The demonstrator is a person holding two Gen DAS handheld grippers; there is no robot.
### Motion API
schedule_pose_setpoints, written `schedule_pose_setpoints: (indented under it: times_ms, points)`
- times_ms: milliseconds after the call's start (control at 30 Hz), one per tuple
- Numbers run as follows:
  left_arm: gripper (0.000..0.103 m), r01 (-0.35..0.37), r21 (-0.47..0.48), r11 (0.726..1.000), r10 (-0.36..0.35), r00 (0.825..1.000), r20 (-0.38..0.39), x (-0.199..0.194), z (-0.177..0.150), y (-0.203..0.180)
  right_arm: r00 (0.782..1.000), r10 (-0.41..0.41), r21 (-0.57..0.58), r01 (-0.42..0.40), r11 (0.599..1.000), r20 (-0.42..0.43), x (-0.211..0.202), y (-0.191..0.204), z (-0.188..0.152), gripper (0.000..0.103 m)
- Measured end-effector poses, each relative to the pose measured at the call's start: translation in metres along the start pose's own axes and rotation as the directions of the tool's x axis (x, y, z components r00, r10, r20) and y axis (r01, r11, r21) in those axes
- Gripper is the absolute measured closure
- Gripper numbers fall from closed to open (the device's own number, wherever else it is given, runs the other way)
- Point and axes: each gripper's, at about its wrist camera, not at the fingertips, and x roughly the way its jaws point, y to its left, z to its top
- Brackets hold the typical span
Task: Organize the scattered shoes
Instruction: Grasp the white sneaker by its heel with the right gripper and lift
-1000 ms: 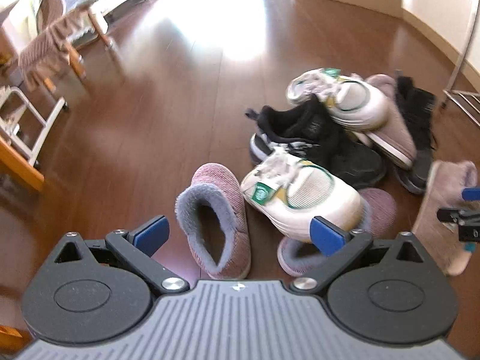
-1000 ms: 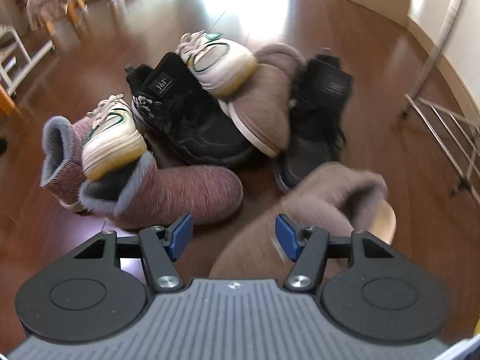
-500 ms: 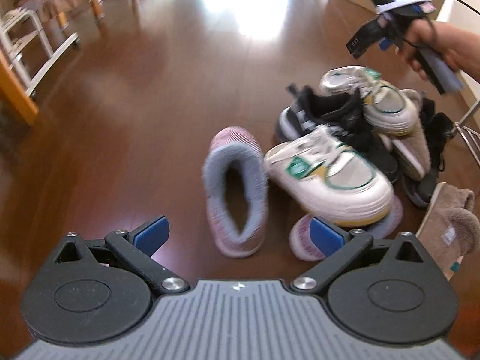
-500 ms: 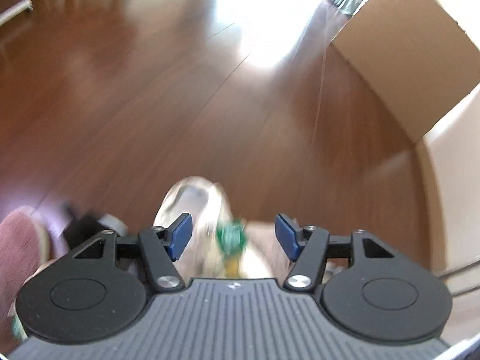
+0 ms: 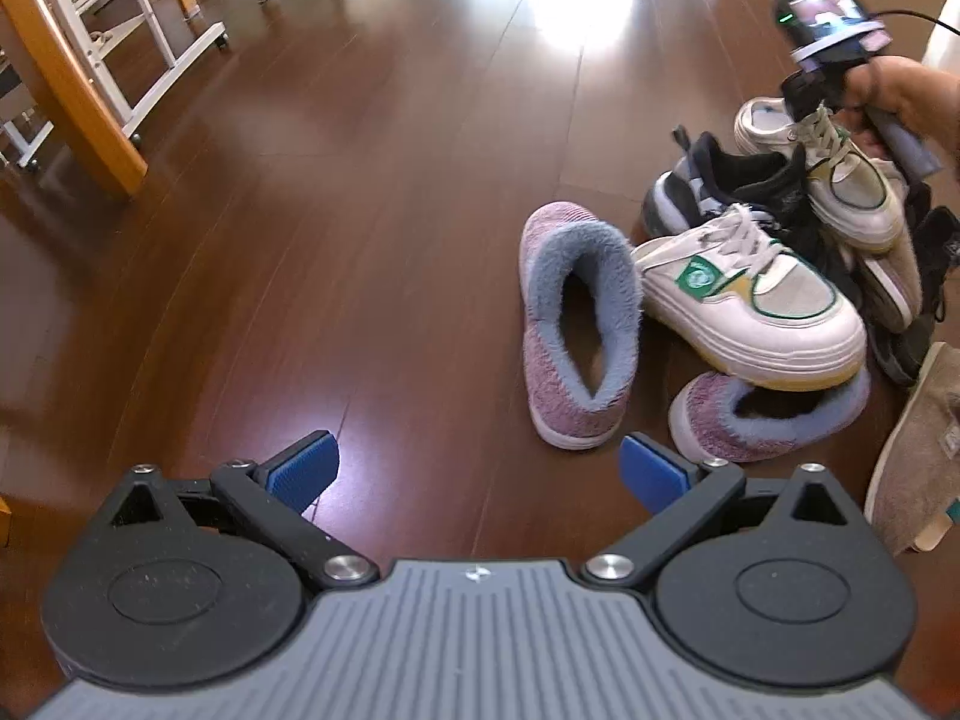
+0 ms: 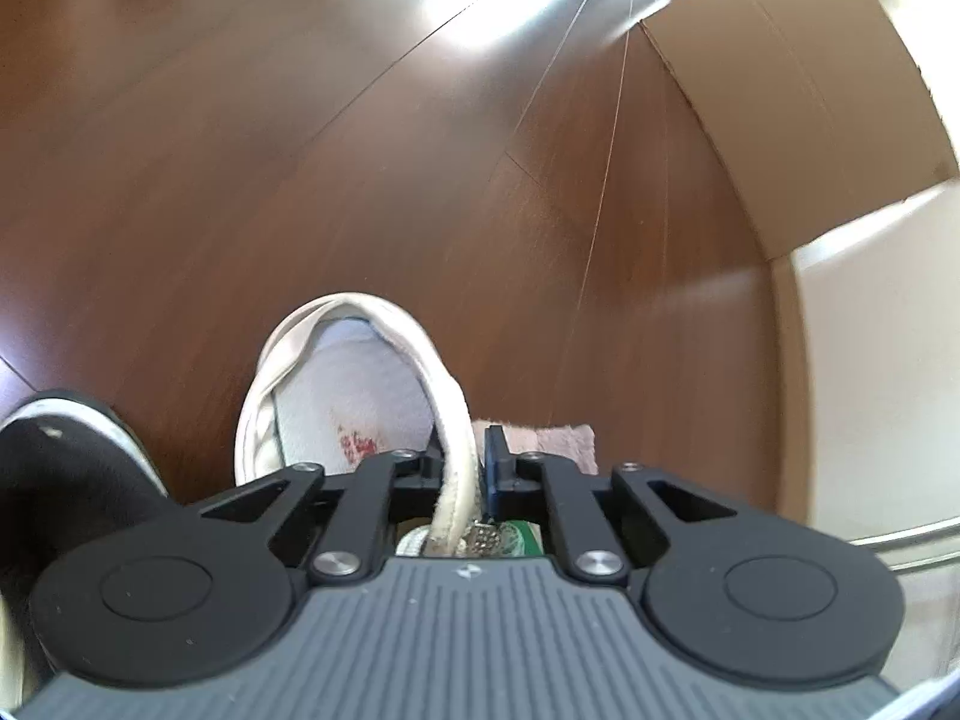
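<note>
Right wrist view showed the right gripper (image 6: 462,471) clamped on the white sneaker's (image 6: 336,384) collar, while the left gripper (image 5: 477,471) hovered wide open above the floor (image 5: 336,228).

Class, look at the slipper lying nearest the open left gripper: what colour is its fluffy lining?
Blue-grey lining on the pink slipper, clearest in the left wrist view.

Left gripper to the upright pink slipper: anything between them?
Nothing visible. The left gripper is open over bare floor, with the pink slipper just ahead, slightly right. The white sneaker sits against the slipper's far side, not in the path.
</note>
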Motion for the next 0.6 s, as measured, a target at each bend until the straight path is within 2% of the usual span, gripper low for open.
schedule_pose_setpoints:
  times_ms: [67, 100, 167, 367, 400, 467, 600]
  points:
    - [0.002, 0.013, 0.015, 1.000, -0.013, 1.000, 0.005, 0.000, 0.001, -0.007, 0.988, 0.130, 0.125, -0.140, 0.982, 0.085, -0.023, -0.048, -0.019, 0.099]
    - [0.002, 0.023, 0.023, 0.999, -0.023, 1.000, 0.009, -0.001, 0.001, -0.011, 0.981, 0.160, 0.162, -0.176, 0.971, 0.107, -0.029, -0.060, -0.026, 0.099]
    - [0.002, 0.033, 0.040, 0.999, -0.033, 0.999, 0.015, -0.004, 0.002, -0.018, 0.946, 0.247, 0.255, -0.297, 0.920, 0.210, -0.056, -0.100, -0.060, 0.099]
    - [0.002, 0.054, 0.153, 0.987, -0.067, 0.994, 0.081, -0.024, -0.005, -0.055, 0.846, 0.309, 0.354, -0.476, 0.805, 0.434, -0.138, -0.164, -0.176, 0.099]
    - [0.002, 0.063, 0.174, 0.983, -0.080, 0.992, 0.093, -0.028, -0.007, -0.063, 0.844, 0.310, 0.359, -0.480, 0.800, 0.438, -0.144, -0.170, -0.186, 0.098]
    - [0.002, 0.081, 0.201, 0.976, -0.103, 0.990, 0.102, -0.033, -0.009, -0.074, 0.848, 0.300, 0.380, -0.476, 0.794, 0.436, -0.173, -0.189, -0.243, 0.098]
    - [0.002, 0.119, 0.269, 0.956, -0.156, 0.980, 0.121, -0.042, -0.013, -0.108, 0.898, 0.265, 0.469, -0.414, 0.781, 0.352, -0.201, -0.214, -0.357, 0.098]
